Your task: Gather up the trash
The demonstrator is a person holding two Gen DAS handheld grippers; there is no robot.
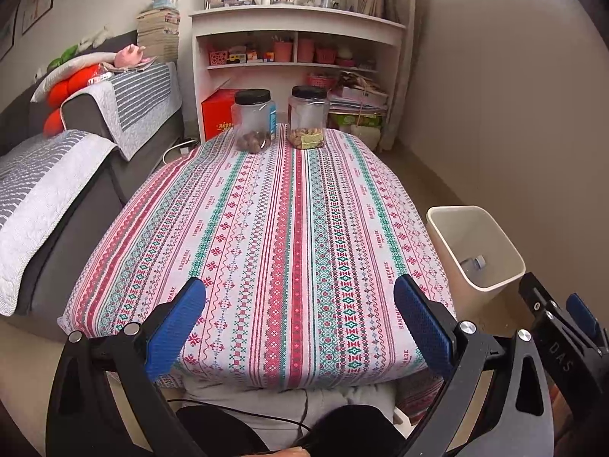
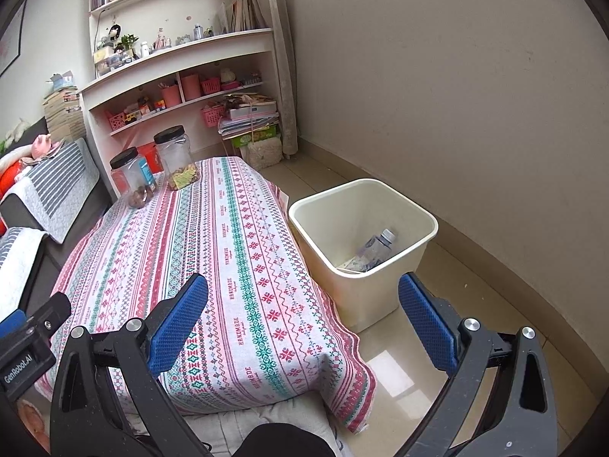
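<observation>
- While both tools hang over the near edge of a low table [image 1: 266,228] draped in a patterned cloth, the left gripper [image 1: 300,316] and right gripper [image 2: 304,316] stand spread wide, holding nothing.
- Trash, a crushed plastic bottle [image 2: 377,247], lies inside the cream bin [image 2: 384,301] on the floor beside the table.
- Two black-lidded jars [image 1: 253,122] stand at the table's far end.
</observation>
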